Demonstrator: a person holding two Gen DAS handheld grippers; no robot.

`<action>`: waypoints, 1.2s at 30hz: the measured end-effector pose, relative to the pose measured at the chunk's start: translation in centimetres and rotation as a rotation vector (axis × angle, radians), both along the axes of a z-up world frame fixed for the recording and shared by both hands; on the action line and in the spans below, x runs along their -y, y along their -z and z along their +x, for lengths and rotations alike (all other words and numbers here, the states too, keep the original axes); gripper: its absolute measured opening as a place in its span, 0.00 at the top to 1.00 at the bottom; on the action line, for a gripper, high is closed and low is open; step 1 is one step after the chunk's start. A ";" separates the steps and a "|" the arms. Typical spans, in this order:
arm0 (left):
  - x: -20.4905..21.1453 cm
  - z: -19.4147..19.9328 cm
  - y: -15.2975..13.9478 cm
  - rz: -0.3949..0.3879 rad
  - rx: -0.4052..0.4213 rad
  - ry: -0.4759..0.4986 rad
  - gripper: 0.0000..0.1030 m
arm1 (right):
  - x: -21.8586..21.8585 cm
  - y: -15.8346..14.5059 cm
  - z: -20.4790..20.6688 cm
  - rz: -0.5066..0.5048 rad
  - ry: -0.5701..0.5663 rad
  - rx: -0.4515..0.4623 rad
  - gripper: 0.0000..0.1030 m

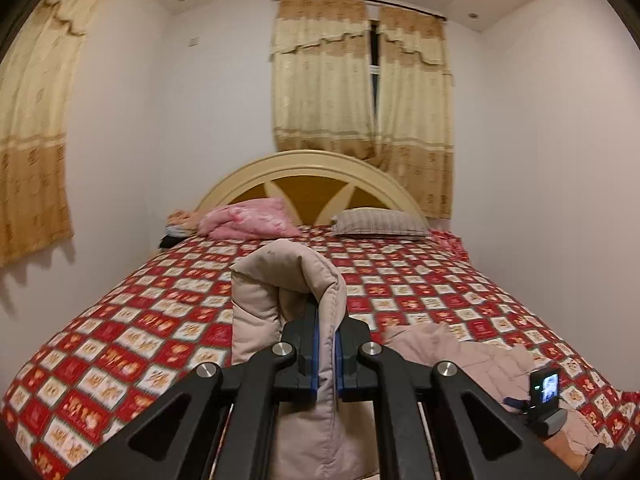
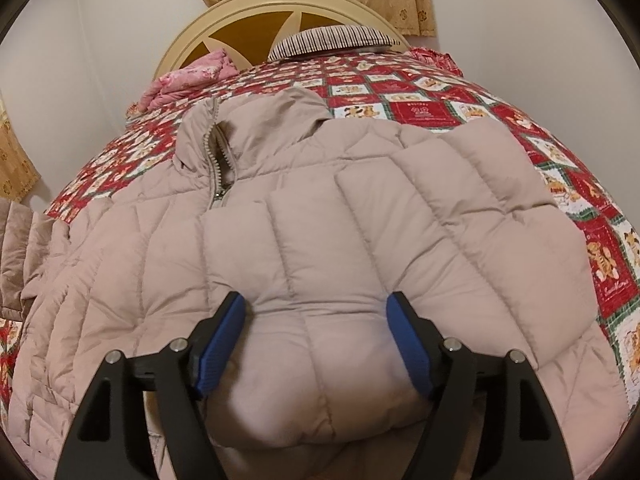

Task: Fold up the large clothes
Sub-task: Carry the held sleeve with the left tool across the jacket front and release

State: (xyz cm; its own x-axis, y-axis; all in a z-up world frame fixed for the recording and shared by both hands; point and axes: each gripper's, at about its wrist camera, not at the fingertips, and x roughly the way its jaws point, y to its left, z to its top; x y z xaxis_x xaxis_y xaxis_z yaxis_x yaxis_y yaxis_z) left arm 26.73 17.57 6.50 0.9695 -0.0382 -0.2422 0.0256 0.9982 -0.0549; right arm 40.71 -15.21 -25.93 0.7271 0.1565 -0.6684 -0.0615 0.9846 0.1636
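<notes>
A beige quilted jacket (image 2: 320, 216) is lying spread over the foot end of the bed (image 1: 120, 344), on its red-and-white checked cover, with the collar and part-open zip (image 2: 216, 168) pointing toward the headboard (image 2: 240, 20).

The left gripper (image 1: 326, 344) is clamping its jaws shut on a padded edge of the jacket. That pinched fold is standing up above the bed, arching over the blue pads (image 1: 316, 352) and hanging down between the black arms, well short of the headboard. The rest of the jacket is showing low in that view, lying flat on the cover to the right of the raised fold.

The right gripper (image 2: 316, 344) is sitting over the jacket's hem end, the part farthest from the headboard. Its jaws are standing wide, and a puffed bulge of the jacket is lying between the two blue fingers (image 2: 222, 344). The fingers are just beside the fabric, and no firm squeeze is showing. In the left wrist view this gripper's camera (image 1: 544, 390) is appearing at the lower right, farther from the headboard than the raised fold.

A pink blanket (image 1: 248, 218) and a striped pillow (image 1: 380, 222) are lying against the headboard.
</notes>
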 end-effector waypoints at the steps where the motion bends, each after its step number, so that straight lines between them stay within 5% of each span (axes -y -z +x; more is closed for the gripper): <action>1: 0.6 0.1 -0.1 0.005 0.001 0.008 0.95 | 0.1 0.0 0.0 0.006 -0.001 0.001 0.25; 16: 7.7 3.6 1.2 0.038 -0.048 0.148 0.95 | 1.1 -0.3 -0.4 0.080 -0.011 0.027 0.20; 36: 19.4 10.1 10.6 0.103 -0.263 0.314 0.95 | 1.9 -0.7 -1.0 0.094 0.034 0.054 0.14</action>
